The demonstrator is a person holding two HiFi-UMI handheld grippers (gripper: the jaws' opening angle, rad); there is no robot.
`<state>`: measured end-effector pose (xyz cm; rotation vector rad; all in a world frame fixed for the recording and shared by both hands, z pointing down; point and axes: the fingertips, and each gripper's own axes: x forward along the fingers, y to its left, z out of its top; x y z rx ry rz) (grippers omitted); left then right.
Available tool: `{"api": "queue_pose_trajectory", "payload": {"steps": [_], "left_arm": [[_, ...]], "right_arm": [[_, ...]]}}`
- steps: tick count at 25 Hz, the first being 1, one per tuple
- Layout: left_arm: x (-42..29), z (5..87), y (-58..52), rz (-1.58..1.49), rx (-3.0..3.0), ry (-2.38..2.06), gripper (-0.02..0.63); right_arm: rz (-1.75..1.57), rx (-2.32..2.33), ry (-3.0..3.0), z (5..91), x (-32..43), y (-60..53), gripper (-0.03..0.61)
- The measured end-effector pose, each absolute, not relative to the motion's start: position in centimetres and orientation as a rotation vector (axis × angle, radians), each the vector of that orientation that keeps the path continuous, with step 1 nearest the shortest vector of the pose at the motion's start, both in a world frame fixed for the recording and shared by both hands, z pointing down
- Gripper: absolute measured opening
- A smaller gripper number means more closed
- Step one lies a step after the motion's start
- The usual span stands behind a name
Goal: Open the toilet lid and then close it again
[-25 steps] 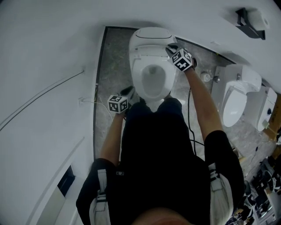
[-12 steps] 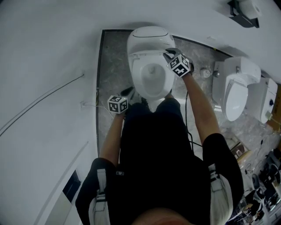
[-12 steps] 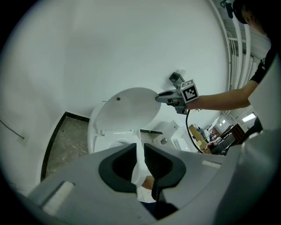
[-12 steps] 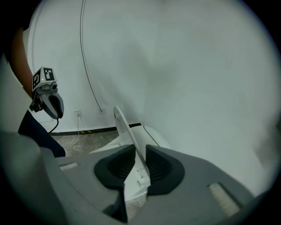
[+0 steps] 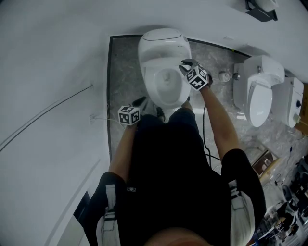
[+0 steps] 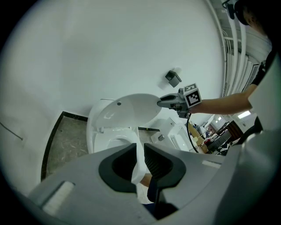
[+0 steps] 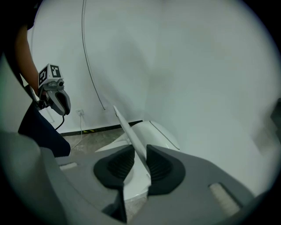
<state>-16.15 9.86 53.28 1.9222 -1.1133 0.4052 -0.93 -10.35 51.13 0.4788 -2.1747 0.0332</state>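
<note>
Toilet (image 5: 146, 79) on floor against wall; lid (image 7: 130, 129) part-raised, tilted. Right gripper (image 7: 139, 154) jaws just opening, lid's thin side edge loose between them. Left gripper (image 6: 139, 150) slightly parted, empty. Lid likely light, stiff, slick plastic; best held at free edge.

**Plain white washroom with a strip of grey stone floor**

A smooth white wall (image 5: 53, 57) fills most of the head view, lit evenly and without strong shadows. A thin cable (image 5: 50, 109) runs across it towards a small socket (image 5: 92, 117) low down. The floor (image 5: 124, 72) is grey marbled stone edged by a dark border strip (image 5: 110, 96); in the right gripper view a short piece of yellow-and-black tape (image 7: 88, 130) lies where floor meets wall. To the right stand two more white toilets (image 5: 260, 96), side by side. A black fitting (image 5: 260, 10) hangs on the wall above them. Assorted clutter (image 5: 288, 202) crowds the far right corner.
</note>
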Motion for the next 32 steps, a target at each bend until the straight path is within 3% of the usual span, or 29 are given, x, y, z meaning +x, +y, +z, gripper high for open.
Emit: {"api": "queue_pose_trajectory", "payload": {"steps": [17,32], "left_arm": [[-18.5,54.3,11.5,0.330,1.892,-1.053,0.061],[-14.4,56.8,9.0,0.167,1.818,-0.997,0.061]], "right_arm": [[0.036,0.461,-2.103,54.4,0.9,-1.7,0.107],[0.002,0.347,-2.068,58.1,2.3,3.1,0.129]]}}
